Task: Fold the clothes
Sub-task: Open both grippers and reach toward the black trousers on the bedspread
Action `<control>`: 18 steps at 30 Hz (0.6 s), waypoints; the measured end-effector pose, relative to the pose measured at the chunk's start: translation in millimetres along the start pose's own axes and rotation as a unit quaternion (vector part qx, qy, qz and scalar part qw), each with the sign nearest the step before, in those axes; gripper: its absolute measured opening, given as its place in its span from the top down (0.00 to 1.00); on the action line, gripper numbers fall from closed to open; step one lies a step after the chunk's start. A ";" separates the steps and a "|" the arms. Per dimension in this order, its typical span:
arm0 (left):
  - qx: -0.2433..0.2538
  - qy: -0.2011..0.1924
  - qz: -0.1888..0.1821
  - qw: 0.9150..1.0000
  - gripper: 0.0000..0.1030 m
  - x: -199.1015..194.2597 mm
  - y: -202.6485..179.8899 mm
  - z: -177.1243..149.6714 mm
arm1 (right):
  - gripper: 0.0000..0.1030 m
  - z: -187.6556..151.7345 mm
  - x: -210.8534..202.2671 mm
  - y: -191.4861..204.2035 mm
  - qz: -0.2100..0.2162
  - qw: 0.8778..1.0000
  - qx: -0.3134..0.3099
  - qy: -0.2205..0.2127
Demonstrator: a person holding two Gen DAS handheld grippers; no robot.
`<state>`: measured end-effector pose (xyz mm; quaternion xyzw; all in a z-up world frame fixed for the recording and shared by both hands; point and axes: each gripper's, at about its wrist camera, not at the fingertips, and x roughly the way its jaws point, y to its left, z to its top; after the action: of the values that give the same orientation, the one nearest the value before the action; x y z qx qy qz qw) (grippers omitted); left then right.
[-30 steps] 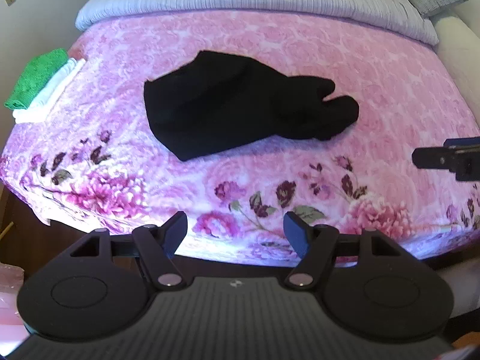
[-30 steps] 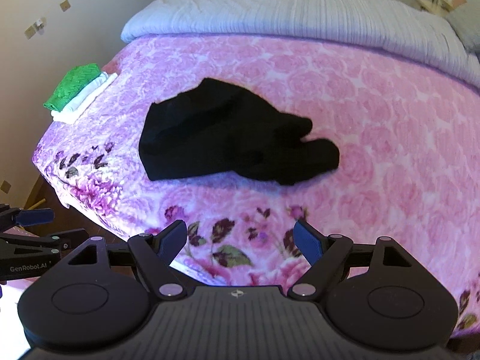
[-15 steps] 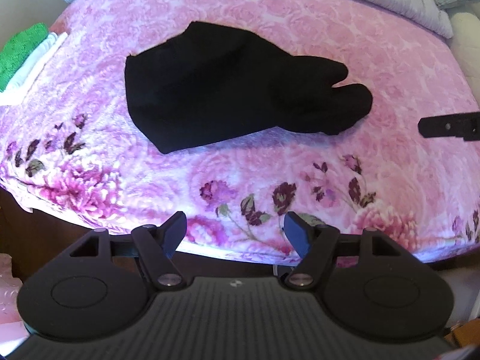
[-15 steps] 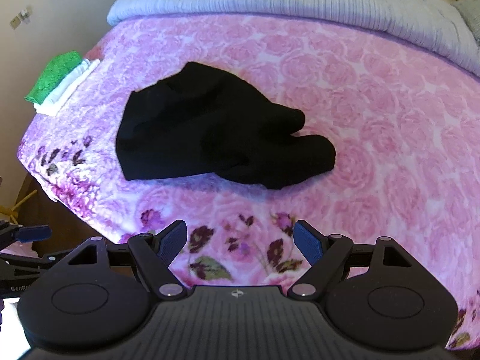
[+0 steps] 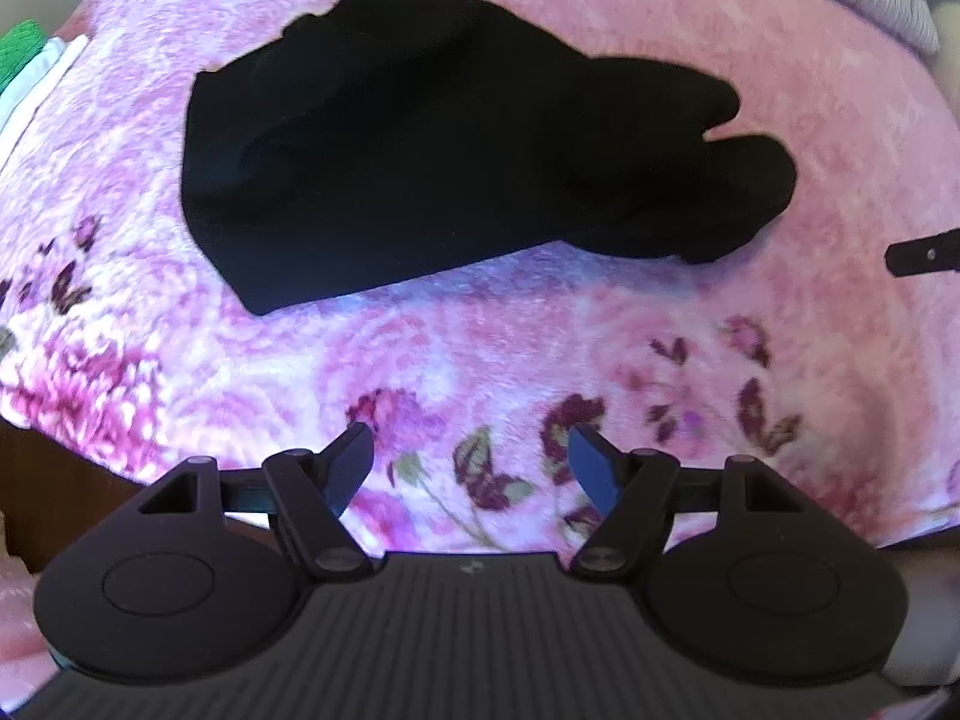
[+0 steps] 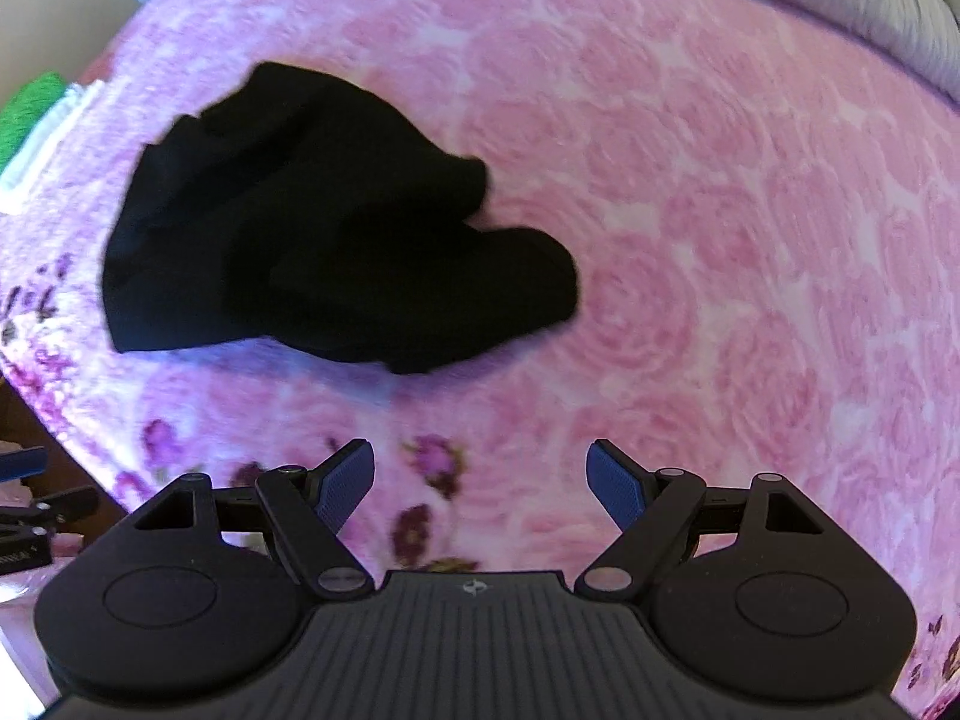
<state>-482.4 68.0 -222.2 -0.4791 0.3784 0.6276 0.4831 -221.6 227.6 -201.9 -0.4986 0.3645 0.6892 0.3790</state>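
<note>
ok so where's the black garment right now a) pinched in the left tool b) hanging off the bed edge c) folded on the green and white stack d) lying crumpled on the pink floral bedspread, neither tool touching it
d: the black garment lies rumpled on the pink floral bedspread, while the left tool and right tool are both open, empty and short of it.

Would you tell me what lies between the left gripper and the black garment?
Only bare floral blanket lies between the left gripper and the black garment, as the left wrist view shows.
</note>
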 end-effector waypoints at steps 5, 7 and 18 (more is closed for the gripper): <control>0.021 0.016 0.000 1.000 0.34 29.2 4.2 14.9 | 0.25 0.2 36.3 -22.6 -0.007 0.999 0.028 0.020; 0.026 0.021 -0.001 0.999 0.34 33.5 7.5 22.2 | 0.25 -0.2 44.0 -26.9 -0.006 0.999 0.041 0.029; 0.064 0.023 -0.024 0.997 0.33 47.5 30.7 59.2 | 0.26 25.8 43.9 -8.1 -0.003 0.997 0.070 0.023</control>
<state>-529.6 127.5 -252.7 -0.4709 0.4171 0.5792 0.5185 -234.5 260.9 -239.1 -0.4877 0.4185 0.6494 0.4067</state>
